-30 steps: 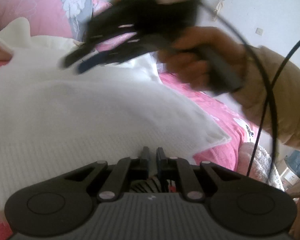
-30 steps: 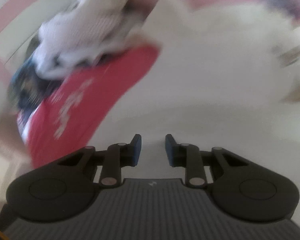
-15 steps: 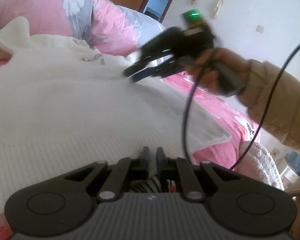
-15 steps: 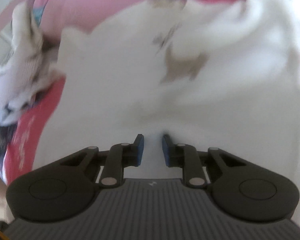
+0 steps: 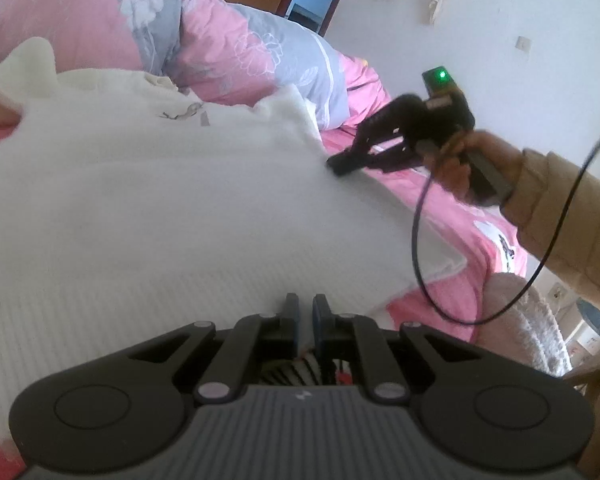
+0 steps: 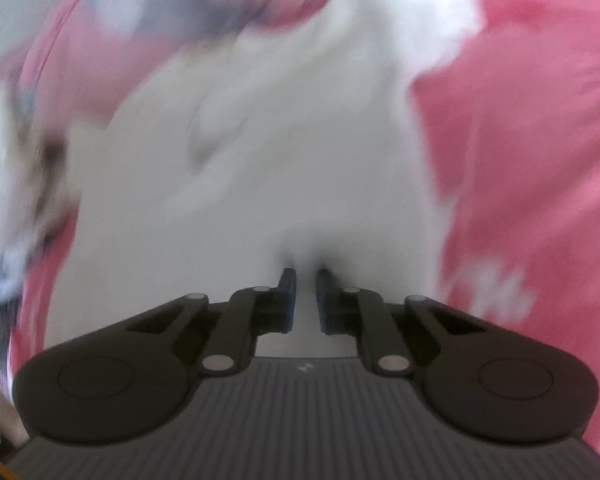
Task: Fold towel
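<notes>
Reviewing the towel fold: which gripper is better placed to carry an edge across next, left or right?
Probably right. The right gripper sits at the white towel's far side edge, jaws closing with cloth between them. The left gripper is shut on the near edge, serving as an anchor.

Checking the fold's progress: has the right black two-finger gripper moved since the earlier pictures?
Yes. The right gripper has swung rightward and down, from near the pink floral quilt to the white towel's right edge.

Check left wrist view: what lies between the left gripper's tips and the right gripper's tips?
Only the white towel, spread over the pink bedsheet. In the left wrist view it runs unbroken from the left gripper to the right gripper at its far edge.
</notes>
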{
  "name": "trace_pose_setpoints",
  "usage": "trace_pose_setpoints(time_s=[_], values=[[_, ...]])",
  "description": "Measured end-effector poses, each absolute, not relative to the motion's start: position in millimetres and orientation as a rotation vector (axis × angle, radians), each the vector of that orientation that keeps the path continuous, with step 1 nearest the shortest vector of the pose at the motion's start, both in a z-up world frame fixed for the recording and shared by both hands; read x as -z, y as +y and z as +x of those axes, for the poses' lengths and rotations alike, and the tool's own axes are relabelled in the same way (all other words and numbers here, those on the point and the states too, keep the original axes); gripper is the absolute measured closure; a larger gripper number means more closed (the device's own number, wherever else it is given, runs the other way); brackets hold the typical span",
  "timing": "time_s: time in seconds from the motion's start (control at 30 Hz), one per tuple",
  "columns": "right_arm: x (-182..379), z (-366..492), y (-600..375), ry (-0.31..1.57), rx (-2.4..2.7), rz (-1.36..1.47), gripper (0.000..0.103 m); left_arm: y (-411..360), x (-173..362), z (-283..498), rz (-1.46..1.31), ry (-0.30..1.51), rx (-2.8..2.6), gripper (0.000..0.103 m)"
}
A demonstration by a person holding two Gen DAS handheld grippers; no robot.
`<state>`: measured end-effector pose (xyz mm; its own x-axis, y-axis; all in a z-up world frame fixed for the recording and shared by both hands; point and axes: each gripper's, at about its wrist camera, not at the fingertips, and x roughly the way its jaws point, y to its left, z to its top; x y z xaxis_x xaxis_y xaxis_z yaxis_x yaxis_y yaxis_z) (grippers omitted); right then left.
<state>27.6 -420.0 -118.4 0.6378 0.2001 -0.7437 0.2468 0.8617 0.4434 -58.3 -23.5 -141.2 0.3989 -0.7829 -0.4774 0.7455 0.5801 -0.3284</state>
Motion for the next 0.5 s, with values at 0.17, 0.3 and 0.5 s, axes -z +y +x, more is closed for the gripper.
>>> trace_pose_setpoints(time_s=[0.17,0.3,0.5], values=[[99.5,-5.2,-414.4,0.870,-0.031,0.489,0.083,-22.2,139.3,-54.3,-0.082,0.663,0.977,0.093],[78.6,-30.2,-401.5,0.857,-0.074,0.386,0.083,-19.7,121.0,-54.9,-0.061,0.655,0.969,0.092],[47.9,3.5,-352.1,0.830,-0.244,0.293,0.082,-15.7,92.6,-44.5,-0.008,0.557,0.922,0.091]])
